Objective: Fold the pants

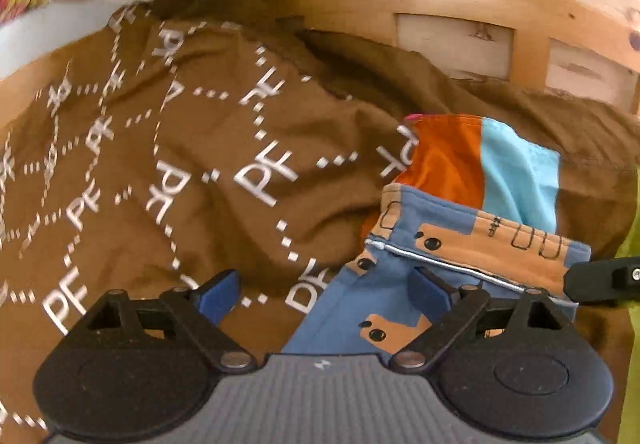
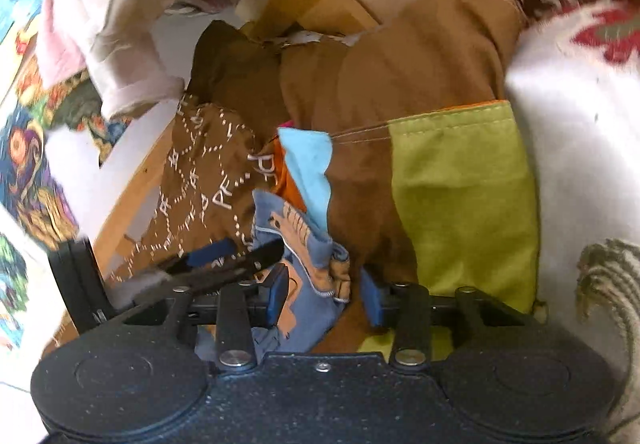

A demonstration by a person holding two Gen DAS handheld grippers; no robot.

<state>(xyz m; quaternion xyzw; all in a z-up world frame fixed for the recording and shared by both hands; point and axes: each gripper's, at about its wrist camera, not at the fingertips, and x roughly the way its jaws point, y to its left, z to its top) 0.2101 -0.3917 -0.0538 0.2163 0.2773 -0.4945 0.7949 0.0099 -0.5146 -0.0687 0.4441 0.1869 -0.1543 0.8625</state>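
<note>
Two grippers worked over a heap of cloth on a brown sheet (image 1: 168, 179) printed with white "PF" letters and dotted lines. That sheet covered a wooden slatted frame (image 1: 452, 3), whose bare rails showed along the far edge. The pants (image 1: 452, 244), small and blue with orange-tan printed shapes and a silvery zipper line, lay bunched on the sheet's near right part, over a patchwork piece of orange, light blue and lime green panels (image 2: 464, 195).

The left gripper (image 1: 326, 294) stood with its blue pads wide apart, gripping nothing; one pad hovered over the brown sheet and the other over the blue cloth of the pants. In the right wrist view the right gripper (image 2: 326, 298) also had its jaws spread, with a crumpled fold of the pants sitting between the pads, and neither pad was seen pressing it. A white garment (image 2: 120, 3) lay near the sheet's far left corner, and a white blanket with red patterns (image 2: 580, 91) lay along its right edge.
</note>
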